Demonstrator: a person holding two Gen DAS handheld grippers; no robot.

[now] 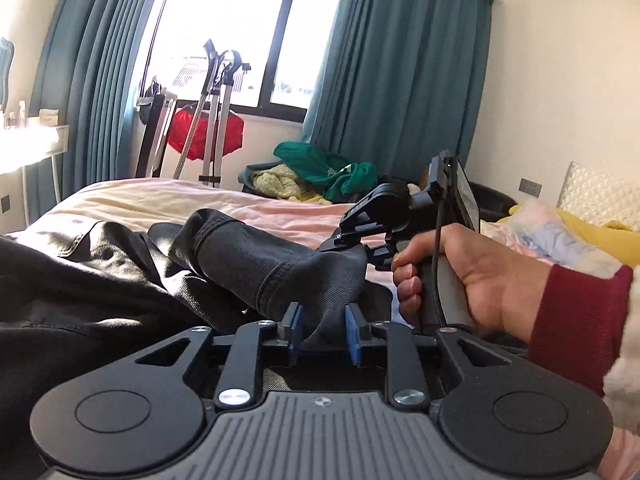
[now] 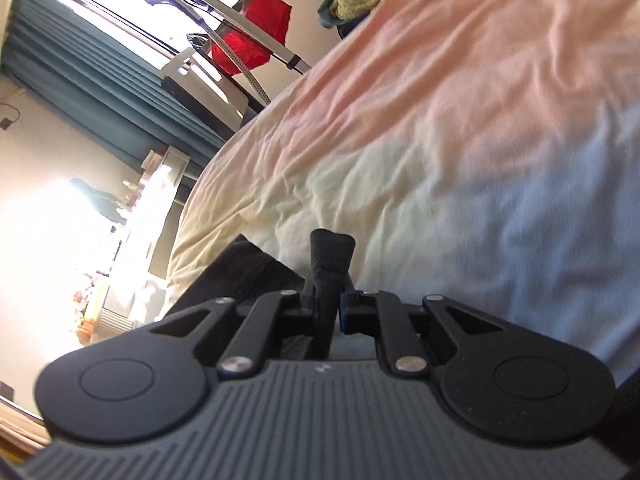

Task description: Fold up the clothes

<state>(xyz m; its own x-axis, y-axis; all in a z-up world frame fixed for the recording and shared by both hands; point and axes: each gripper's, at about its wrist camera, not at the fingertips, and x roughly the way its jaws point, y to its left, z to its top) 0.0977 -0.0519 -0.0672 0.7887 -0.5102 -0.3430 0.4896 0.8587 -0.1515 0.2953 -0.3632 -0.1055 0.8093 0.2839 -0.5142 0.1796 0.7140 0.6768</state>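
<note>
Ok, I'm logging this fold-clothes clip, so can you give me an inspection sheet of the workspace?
Surface: bed sheet, pink fading to cream and pale blue, wrinkled.
Job's things: dark garment bunched on the bed, one end lifted.
Clutter: green and yellow clothes pile at the far edge; pillows to the right.
Grippers: left tongs shut on the garment; right tongs shut on a fold of it, held by a hand.
Cables: black cable on the right gripper.
Surroundings: window, teal curtains, metal stand with a red item.
</note>
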